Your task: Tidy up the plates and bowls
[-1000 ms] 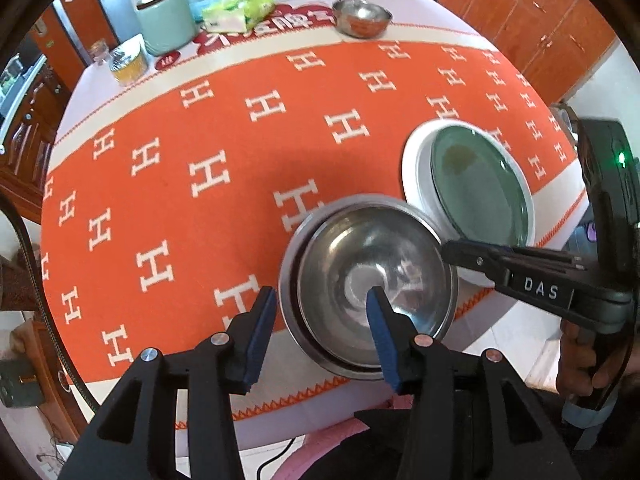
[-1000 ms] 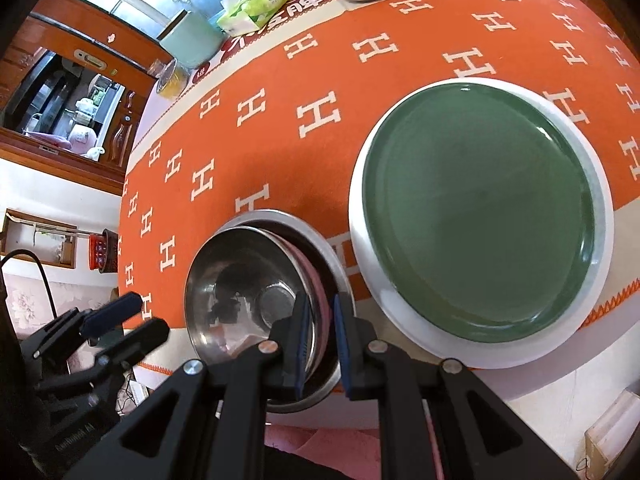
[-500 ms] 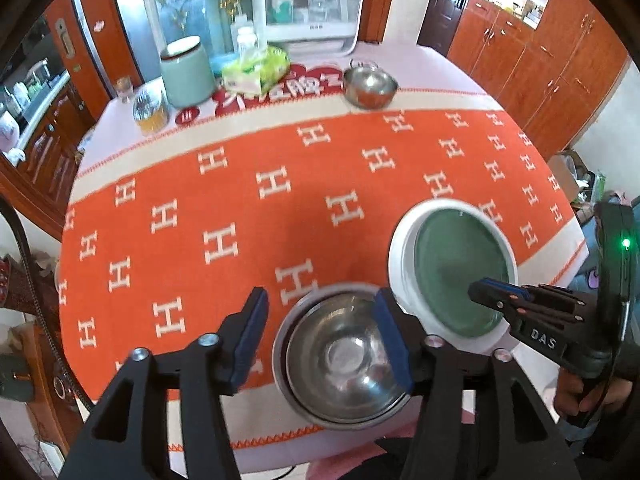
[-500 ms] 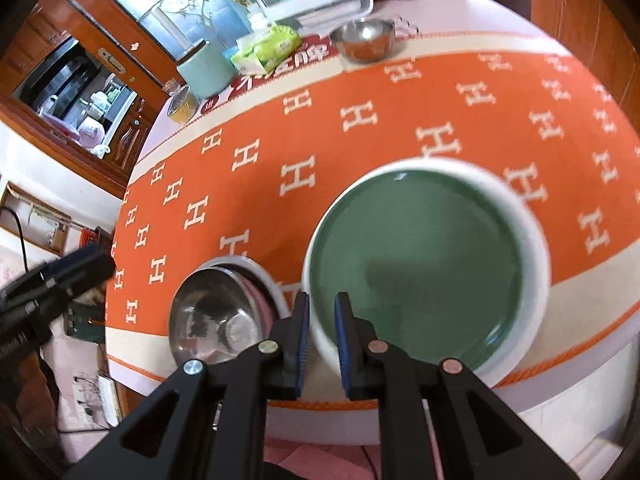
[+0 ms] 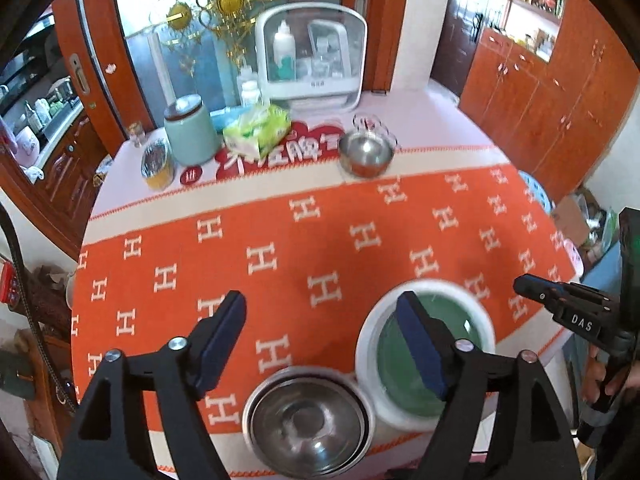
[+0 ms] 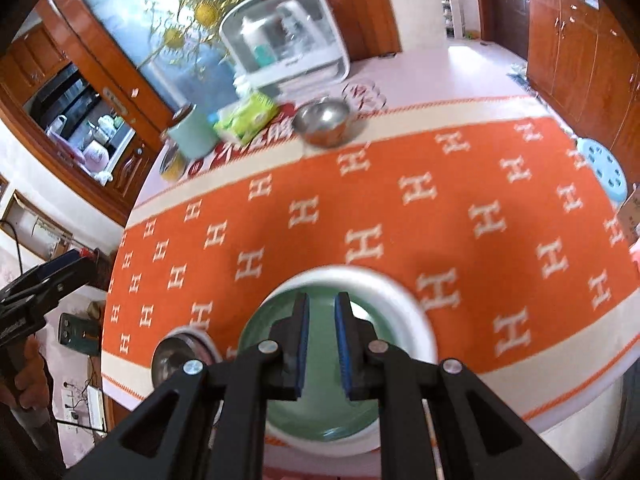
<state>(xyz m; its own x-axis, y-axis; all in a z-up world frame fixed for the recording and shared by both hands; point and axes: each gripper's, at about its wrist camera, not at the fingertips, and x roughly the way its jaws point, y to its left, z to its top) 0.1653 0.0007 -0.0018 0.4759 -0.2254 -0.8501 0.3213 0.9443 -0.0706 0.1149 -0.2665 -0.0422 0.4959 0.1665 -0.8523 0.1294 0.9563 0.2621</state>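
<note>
A green plate point(image 5: 424, 360) sits on a white plate point(image 5: 368, 344). Stacked steel bowls point(image 5: 306, 428) touch it; another bowl point(image 5: 366, 154) stands well apart.

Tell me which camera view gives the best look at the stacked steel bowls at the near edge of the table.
The left wrist view: the stacked steel bowls lie almost whole between the left claw fingers, nested rims and inside visible. The right wrist view shows only a sliver of them at lower left, mostly hidden behind the right claw.

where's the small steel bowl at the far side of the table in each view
Left wrist view: small steel bowl in the upper middle, just right of the green tissue pack.
Right wrist view: upper middle, again right of the tissue pack.
Shared landmark: the white clear-fronted cabinet behind it.
</note>
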